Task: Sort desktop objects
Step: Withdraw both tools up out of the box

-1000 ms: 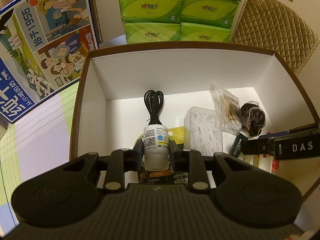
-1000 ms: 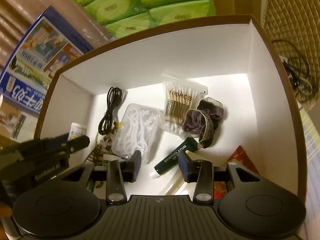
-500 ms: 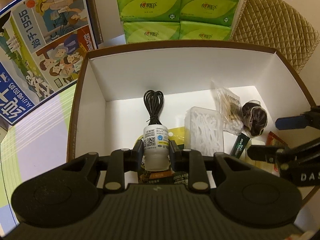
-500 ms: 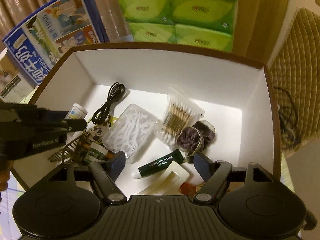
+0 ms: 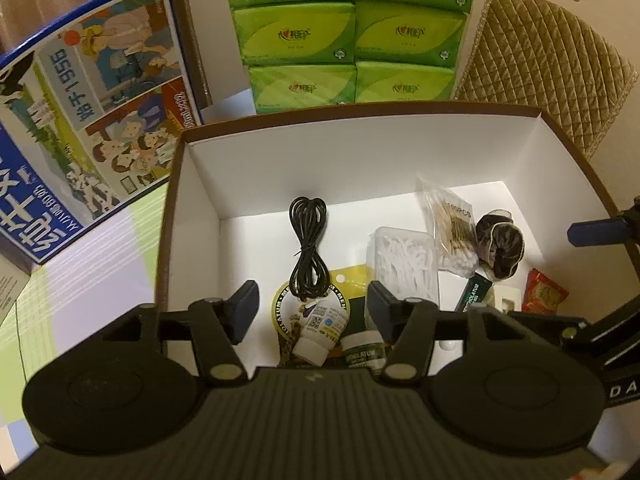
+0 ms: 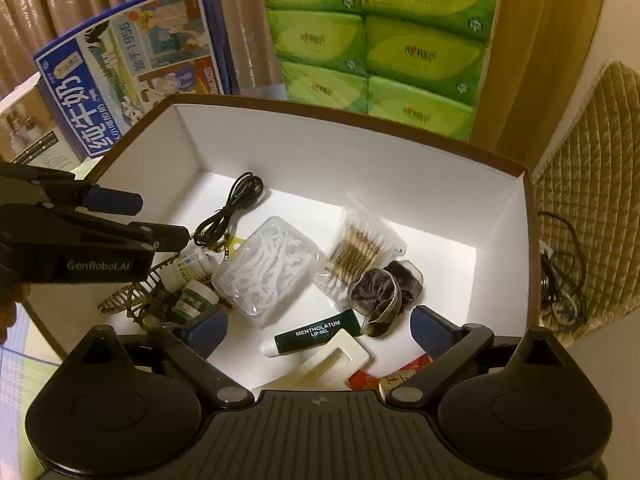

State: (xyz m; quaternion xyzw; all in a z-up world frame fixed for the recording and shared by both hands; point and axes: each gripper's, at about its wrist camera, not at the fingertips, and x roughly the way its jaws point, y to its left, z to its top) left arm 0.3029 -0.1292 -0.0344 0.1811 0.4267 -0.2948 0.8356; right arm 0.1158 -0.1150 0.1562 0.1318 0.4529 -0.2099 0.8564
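A brown box with white inside (image 5: 360,152) (image 6: 360,160) holds the sorted things. My left gripper (image 5: 312,312) is open above its front left. A small white bottle (image 5: 320,330) (image 6: 192,266) lies on its side below it, on a yellow packet (image 5: 348,280), beside a green jar (image 5: 364,354) (image 6: 194,300). My right gripper (image 6: 318,326) is open and empty over the box's front, above a green lip gel tube (image 6: 316,334) (image 5: 474,294). A black cable (image 5: 308,248) (image 6: 230,210), floss picks box (image 5: 404,264) (image 6: 266,268), cotton swabs (image 5: 454,224) (image 6: 358,248) and dark scrunchie (image 5: 500,246) (image 6: 386,288) lie inside.
A blue milk carton (image 5: 80,120) (image 6: 132,64) stands left of the box. Green tissue packs (image 5: 344,32) (image 6: 380,36) are stacked behind it. A quilted cushion (image 5: 536,64) (image 6: 580,220) lies to the right with a tangled cable (image 6: 560,280). A hair claw (image 6: 132,300), a white holder (image 6: 332,360) and a red packet (image 5: 546,292) lie at the box's front.
My left gripper has opened and let go of the white bottle, which now lies on its side in the box. My right gripper has opened wider and drawn back.
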